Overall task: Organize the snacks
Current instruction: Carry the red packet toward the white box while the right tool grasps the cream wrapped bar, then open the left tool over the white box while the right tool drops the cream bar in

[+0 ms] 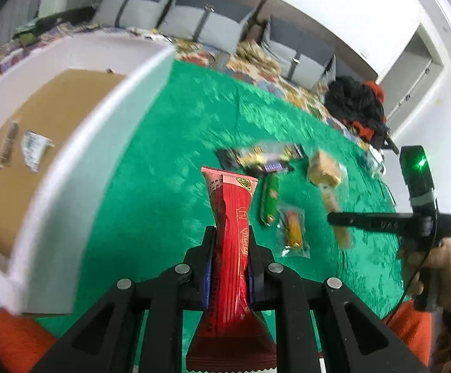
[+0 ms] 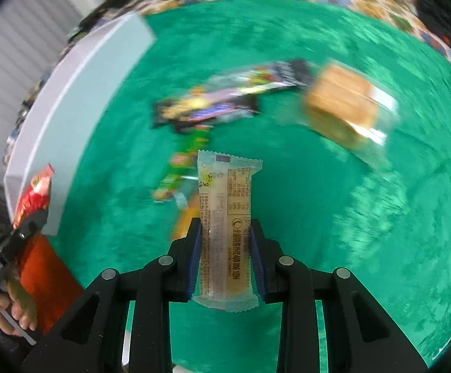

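Snacks on green cloth [image 1: 169,143]: red packet [image 1: 231,242] pinched in left gripper [image 1: 232,239]; pale cake bar [image 2: 225,233] pinched in right gripper [image 2: 225,233]. White box [image 1: 79,161], brown-floored, holds two small wrappers [image 1: 33,149]. Dark candy packets [image 2: 213,105] and bread pack [image 2: 343,108] lie loose on cloth.

— Which snacks are off the cloth?
— The red packet [image 1: 231,248], pinched lengthwise just right of the white box [image 1: 85,161], and a pale translucent cake bar [image 2: 227,233], also pinched and lifted.
— And lying right of the box?
— Dark candy bars [image 2: 213,105], a green stick [image 1: 269,200], an orange sweet [image 1: 293,228], wrapped sponge cake [image 2: 343,108]. Two wrappers [image 1: 33,149] lie inside.
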The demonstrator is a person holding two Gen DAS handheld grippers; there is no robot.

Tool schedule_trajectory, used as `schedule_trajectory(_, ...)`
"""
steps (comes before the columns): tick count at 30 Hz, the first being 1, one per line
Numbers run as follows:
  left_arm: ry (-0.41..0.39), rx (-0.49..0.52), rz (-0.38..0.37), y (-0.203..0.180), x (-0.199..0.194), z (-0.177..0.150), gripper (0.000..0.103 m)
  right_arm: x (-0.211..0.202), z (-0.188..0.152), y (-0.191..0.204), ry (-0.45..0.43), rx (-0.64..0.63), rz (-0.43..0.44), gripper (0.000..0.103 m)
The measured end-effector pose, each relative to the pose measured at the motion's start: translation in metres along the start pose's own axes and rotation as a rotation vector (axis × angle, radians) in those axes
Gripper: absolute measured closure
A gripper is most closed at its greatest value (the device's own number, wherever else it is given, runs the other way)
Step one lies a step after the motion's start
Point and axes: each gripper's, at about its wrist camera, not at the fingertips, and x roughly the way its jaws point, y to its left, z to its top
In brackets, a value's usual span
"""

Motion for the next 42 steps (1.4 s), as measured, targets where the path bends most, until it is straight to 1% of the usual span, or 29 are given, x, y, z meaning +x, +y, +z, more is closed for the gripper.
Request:
schedule_trajectory(3, -0.033, -0.007, 0.054, 0.009, -0.023, 0.000, 0.087, 0.006, 0.006, 0.037, -0.020, -0.032, 0.050, 0.072)
schedule_trajectory(4, -0.043, -0.002, 0.086, 0.010, -0.029, 0.000, 0.087, 0.005, 0.000, 0.045, -0.027, -0.040, 0.067, 0.072)
schedule_trajectory(7, -0.053, 0.013, 0.143, 0.013, -0.036, 0.000, 0.087, 0.001, -0.008, 0.069, -0.038, -0.065, 0.103, 0.072)
schedule_trajectory(11, -0.061, 0.029, 0.192, 0.016, -0.039, -0.003, 0.087, -0.002, -0.010, 0.089, -0.043, -0.102, 0.123, 0.072)
schedule_trajectory(17, -0.076, 0.044, 0.237, 0.024, -0.051, -0.003, 0.087, -0.004, -0.012, 0.110, -0.036, -0.156, 0.109, 0.072)
schedule_trajectory(20, -0.077, 0.014, 0.211, 0.036, -0.060, 0.002, 0.087, -0.005, -0.011, 0.121, -0.034, -0.153, 0.123, 0.072)
schedule_trajectory(21, -0.083, -0.005, 0.203, 0.044, -0.065, 0.006, 0.087, -0.008, -0.008, 0.128, -0.042, -0.149, 0.137, 0.072)
schedule_trajectory(23, -0.108, -0.045, 0.215, 0.065, -0.079, 0.018, 0.087, -0.016, 0.001, 0.147, -0.068, -0.152, 0.184, 0.072)
schedule_trajectory(25, -0.134, -0.073, 0.257, 0.090, -0.092, 0.032, 0.087, -0.026, 0.018, 0.179, -0.103, -0.185, 0.238, 0.072)
schedule_trajectory(27, -0.148, -0.094, 0.316, 0.117, -0.101, 0.046, 0.087, -0.031, 0.032, 0.209, -0.122, -0.219, 0.275, 0.072)
schedule_trajectory(29, -0.148, -0.120, 0.362, 0.145, -0.108, 0.061, 0.087, -0.033, 0.050, 0.249, -0.140, -0.260, 0.321, 0.072)
schedule_trajectory(30, -0.139, -0.127, 0.385, 0.159, -0.108, 0.067, 0.087, -0.031, 0.057, 0.270, -0.149, -0.285, 0.338, 0.069)
schedule_trajectory(31, -0.129, -0.133, 0.404, 0.171, -0.107, 0.071, 0.086, -0.029, 0.061, 0.281, -0.153, -0.297, 0.348, 0.067)
schedule_trajectory(32, -0.123, -0.140, 0.417, 0.179, -0.106, 0.073, 0.075, -0.024, 0.066, 0.298, -0.152, -0.304, 0.363, 0.057)
schedule_trajectory(33, -0.111, -0.153, 0.434, 0.189, -0.105, 0.073, 0.062, -0.018, 0.070, 0.310, -0.140, -0.300, 0.389, 0.036)
schedule_trajectory(34, -0.100, -0.174, 0.462, 0.200, -0.105, 0.071, 0.032, -0.013, 0.070, 0.316, -0.139, -0.294, 0.404, 0.032)
schedule_trajectory(35, -0.107, -0.187, 0.479, 0.205, -0.107, 0.068, 0.018, -0.012, 0.069, 0.319, -0.150, -0.292, 0.403, 0.034)
schedule_trajectory(37, -0.137, -0.201, 0.490, 0.208, -0.115, 0.057, 0.018, -0.011, 0.064, 0.316, -0.173, -0.301, 0.393, 0.034)
schedule_trajectory(39, -0.141, -0.217, 0.474, 0.208, -0.118, 0.045, 0.018, -0.007, 0.054, 0.300, -0.193, -0.318, 0.349, 0.033)
schedule_trajectory(40, -0.142, -0.219, 0.459, 0.204, -0.118, 0.039, 0.018, -0.004, 0.047, 0.287, -0.208, -0.327, 0.304, 0.033)
schedule_trajectory(42, -0.142, -0.203, 0.417, 0.189, -0.116, 0.030, 0.018, 0.007, 0.026, 0.247, -0.243, -0.349, 0.164, 0.033)
